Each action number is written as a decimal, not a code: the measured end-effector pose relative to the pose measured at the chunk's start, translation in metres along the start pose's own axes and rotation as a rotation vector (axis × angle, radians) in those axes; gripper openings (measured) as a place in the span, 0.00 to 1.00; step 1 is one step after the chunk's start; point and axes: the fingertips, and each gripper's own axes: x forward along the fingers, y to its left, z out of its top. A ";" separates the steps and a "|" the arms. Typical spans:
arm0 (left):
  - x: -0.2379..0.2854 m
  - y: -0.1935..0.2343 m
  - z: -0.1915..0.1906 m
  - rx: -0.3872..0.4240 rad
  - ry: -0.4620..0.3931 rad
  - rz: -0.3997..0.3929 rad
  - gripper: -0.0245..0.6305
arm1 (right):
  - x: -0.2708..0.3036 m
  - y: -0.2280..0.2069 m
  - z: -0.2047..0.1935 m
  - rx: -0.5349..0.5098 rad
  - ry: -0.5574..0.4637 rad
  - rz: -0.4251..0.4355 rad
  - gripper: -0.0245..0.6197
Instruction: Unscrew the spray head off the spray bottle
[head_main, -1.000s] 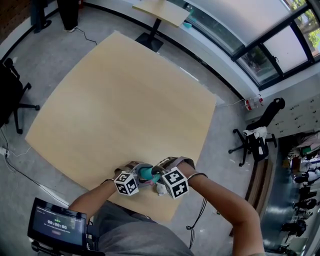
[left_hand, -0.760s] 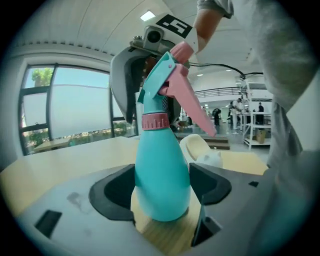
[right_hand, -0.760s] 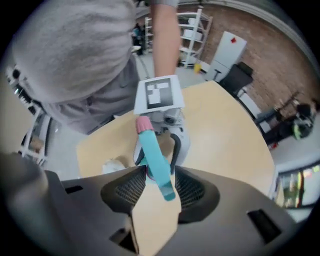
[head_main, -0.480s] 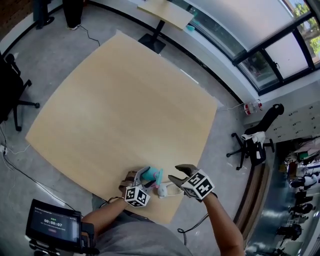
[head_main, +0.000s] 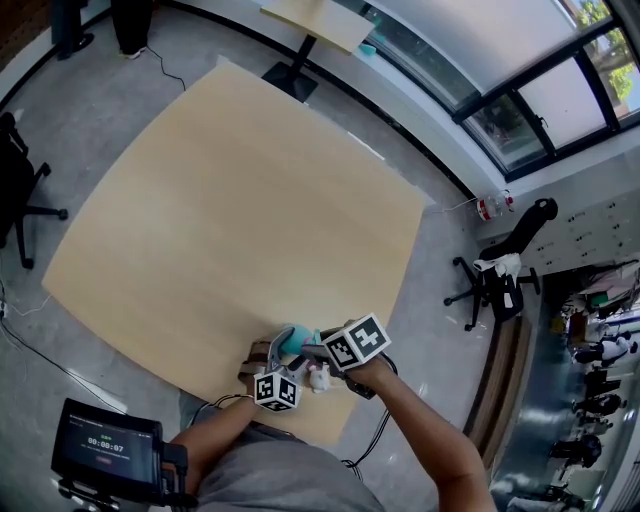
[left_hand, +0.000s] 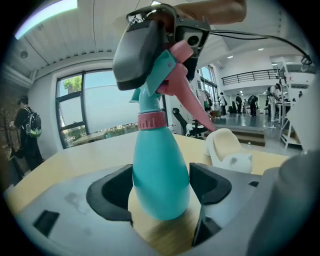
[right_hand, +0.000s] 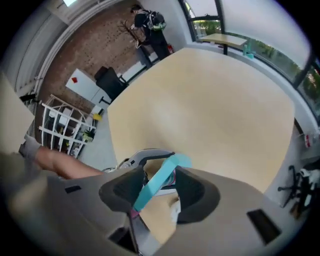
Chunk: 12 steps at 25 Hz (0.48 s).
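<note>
Teal spray bottle (left_hand: 157, 170) is seen standing upright on the light wooden table (head_main: 230, 200), close to the edge nearest the person. Its lower body is clamped between the jaws of the left gripper (left_hand: 161, 190), both dark pads being pressed against its sides. The spray head (left_hand: 163, 64) is seated on the bottle above a pink ribbed collar (left_hand: 151, 120) (pink trigger (left_hand: 186, 92) pointed right in the left gripper view). The right gripper (right_hand: 157, 187) is placed over the head from above; its jaws are opening, with the teal top of the head lying slantwise between them and gaps showing beside it. A small white and cream object (left_hand: 227, 150) is noted on the table just beside the bottle.
</note>
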 end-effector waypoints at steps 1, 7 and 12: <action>-0.001 -0.004 -0.001 0.015 -0.008 -0.037 0.55 | 0.001 0.000 -0.002 -0.044 0.041 -0.009 0.30; 0.005 -0.012 -0.001 0.233 -0.095 -0.305 0.56 | 0.004 -0.004 -0.001 -0.230 0.195 -0.082 0.23; 0.006 -0.024 0.001 0.332 -0.118 -0.503 0.60 | 0.011 0.003 -0.001 -0.162 0.181 -0.068 0.22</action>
